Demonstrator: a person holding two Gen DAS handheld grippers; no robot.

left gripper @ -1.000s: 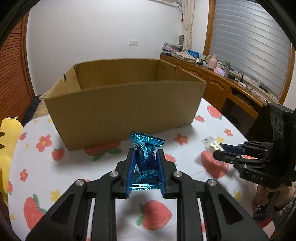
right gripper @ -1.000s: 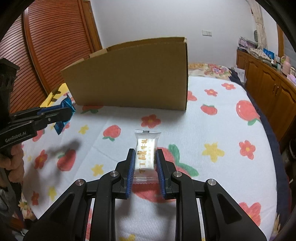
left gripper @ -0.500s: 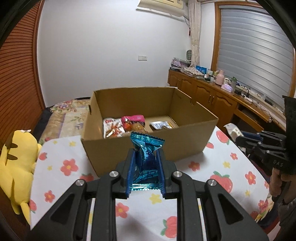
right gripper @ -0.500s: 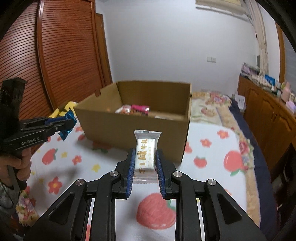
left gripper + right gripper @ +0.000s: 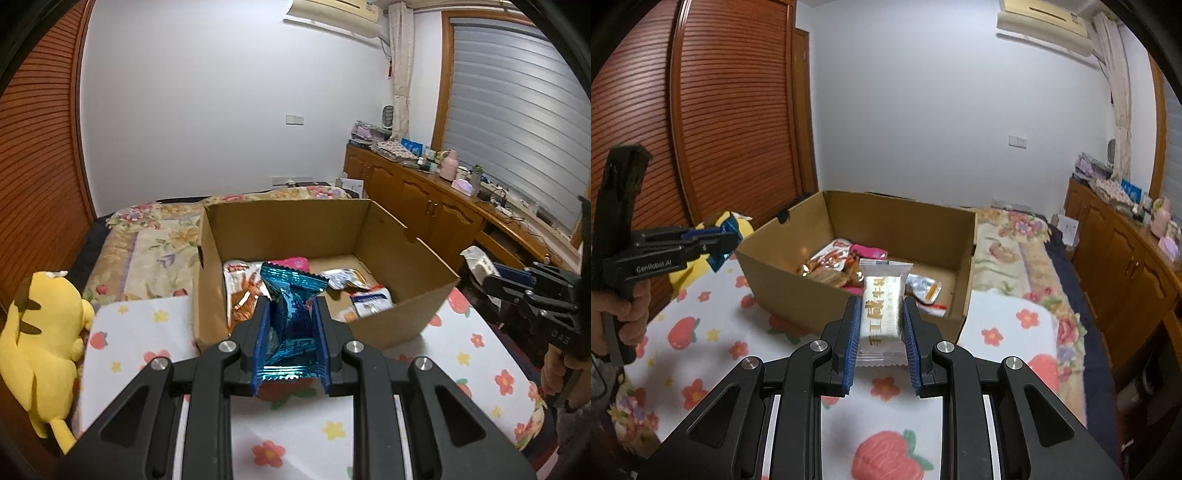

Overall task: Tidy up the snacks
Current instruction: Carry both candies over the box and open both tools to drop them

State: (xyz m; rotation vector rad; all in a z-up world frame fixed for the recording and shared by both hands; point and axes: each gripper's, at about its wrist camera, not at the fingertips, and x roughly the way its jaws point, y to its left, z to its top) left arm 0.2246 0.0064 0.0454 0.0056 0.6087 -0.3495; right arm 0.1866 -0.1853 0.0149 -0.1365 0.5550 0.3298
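My left gripper (image 5: 289,310) is shut on a shiny blue snack packet (image 5: 291,317), held above the table just in front of the open cardboard box (image 5: 402,325). My right gripper (image 5: 880,306) is shut on a white snack packet (image 5: 881,306) with gold lettering, held in front of the box's (image 5: 783,291) near wall. The box holds several snack packets, among them a pink one (image 5: 870,252) and a red-orange one (image 5: 827,264). The left gripper with its blue packet shows at the left of the right wrist view (image 5: 722,238); the right gripper with its white packet shows at the right of the left wrist view (image 5: 480,267).
The box stands on a white tablecloth (image 5: 713,332) with strawberries and flowers. A yellow plush toy (image 5: 40,332) lies at the table's left edge. A bed with a floral cover (image 5: 147,240) is behind the box, and wooden cabinets (image 5: 424,199) line the right wall.
Both grippers have risen with their packets, so the box is now seen from above with its contents in view. Both have come closer to the box's near wall.
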